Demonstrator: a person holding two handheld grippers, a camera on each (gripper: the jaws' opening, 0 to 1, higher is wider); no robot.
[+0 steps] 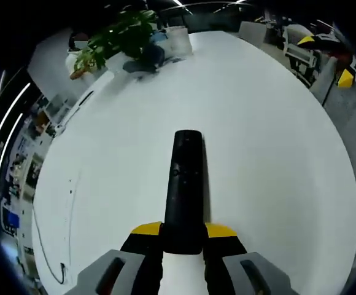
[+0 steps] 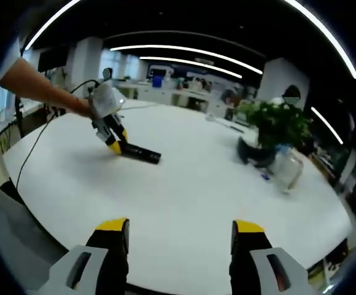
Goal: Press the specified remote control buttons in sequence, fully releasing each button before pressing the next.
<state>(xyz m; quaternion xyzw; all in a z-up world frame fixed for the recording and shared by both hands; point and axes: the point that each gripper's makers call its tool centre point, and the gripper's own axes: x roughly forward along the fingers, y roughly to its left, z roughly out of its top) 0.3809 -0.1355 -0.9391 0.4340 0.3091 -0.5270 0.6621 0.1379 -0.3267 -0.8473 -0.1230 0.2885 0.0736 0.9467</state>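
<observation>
While we look along the left gripper's own jaws, these lines run from the fingers outward:
Left fingers: we see the yellow-tipped fingers [image 1: 147,229] pressed against both sides of the near end of the black remote control [image 1: 183,190], pinching it
Left gripper: in the right gripper view we find the left gripper [image 2: 115,146] tilted down at the far left of the table, its yellow tips on one end of the remote control [image 2: 140,153], with a person's bare forearm [image 2: 40,86] behind it
Remote control: it lies flat on the white table [image 1: 270,141], pointing straight away from the left jaws, button face up; we make out a round pad near its middle but cannot read any button
Right fingers: we see the two yellow-tipped fingers [image 2: 113,225] spread wide with bare table between them, pinching nothing
Right gripper: the right gripper [image 2: 181,228] hangs over the near edge of the table, well apart from the remote control
Table: white and rounded, with a thin dark cable [image 1: 49,246] trailing along its edge
Far side: we note a potted plant [image 2: 275,126] on the table, a clear jar [image 2: 287,169] just beside it, both well apart from the remote control
Room: an office with desks and long ceiling light strips [image 2: 184,61] lies beyond
</observation>
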